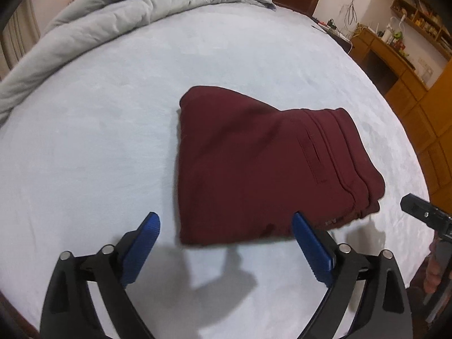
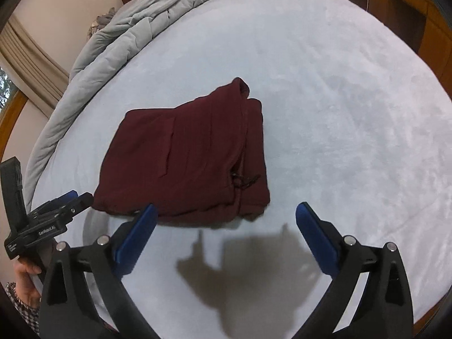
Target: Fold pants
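Lying folded on bed [image 1: 113,141]: maroon pants [image 1: 254,169] | left claw [image 1: 226,226] spread, empty | right claw [image 2: 226,217] spread, empty

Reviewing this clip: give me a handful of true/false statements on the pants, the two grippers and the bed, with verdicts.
1. The maroon pants lie in a compact folded stack on the bed sheet. True.
2. The left gripper is clamped on the pants. False: its jaws are spread wide and hold nothing.
3. The right gripper has open, empty jaws. True.
4. The grey comforter covers the pants. False: it is bunched along the far side of the bed, apart from the pants.
5. A drawstring shows at the waistband end in the right wrist view. True.
6. The pants hang off the bed's edge. False: they rest fully on the sheet.
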